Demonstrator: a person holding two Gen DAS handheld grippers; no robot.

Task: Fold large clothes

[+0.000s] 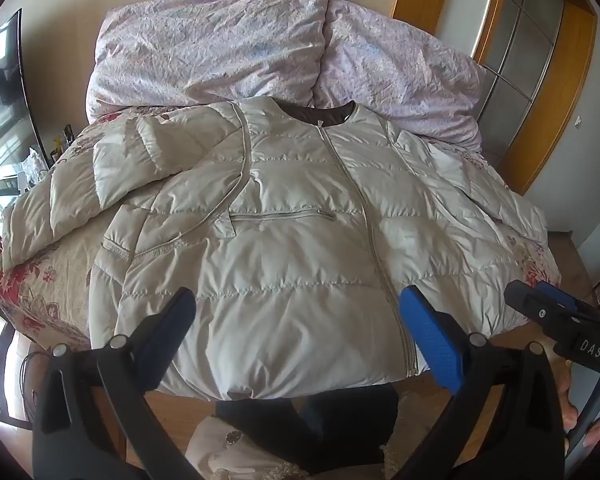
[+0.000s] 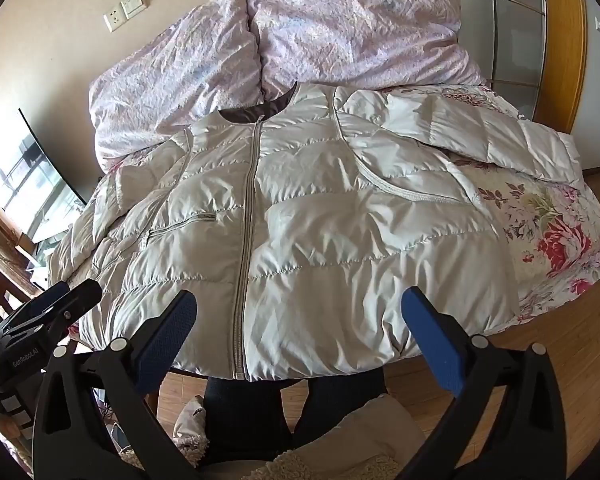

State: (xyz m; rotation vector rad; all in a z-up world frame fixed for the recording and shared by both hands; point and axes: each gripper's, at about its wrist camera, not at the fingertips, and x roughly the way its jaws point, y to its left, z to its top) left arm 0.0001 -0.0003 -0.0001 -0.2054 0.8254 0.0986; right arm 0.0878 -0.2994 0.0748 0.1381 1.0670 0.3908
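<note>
A cream quilted puffer jacket [image 1: 292,232] lies front up and zipped on a bed, collar away from me, hem at the near edge; it also shows in the right wrist view [image 2: 300,232]. Its left sleeve [image 1: 68,192] spreads out to the left and its right sleeve [image 2: 500,136] to the right. My left gripper [image 1: 300,320] is open and empty, hovering over the hem left of the zipper. My right gripper [image 2: 300,320] is open and empty over the hem right of the zipper; it also shows at the left wrist view's right edge [image 1: 556,312].
The floral bedspread [image 2: 556,232] covers the bed. A rumpled pink duvet [image 1: 260,48] is heaped behind the collar. A TV screen [image 1: 0,112] stands at the left, wooden-framed doors [image 1: 540,60] at the right. Wooden floor and the person's legs [image 2: 292,408] lie below the hem.
</note>
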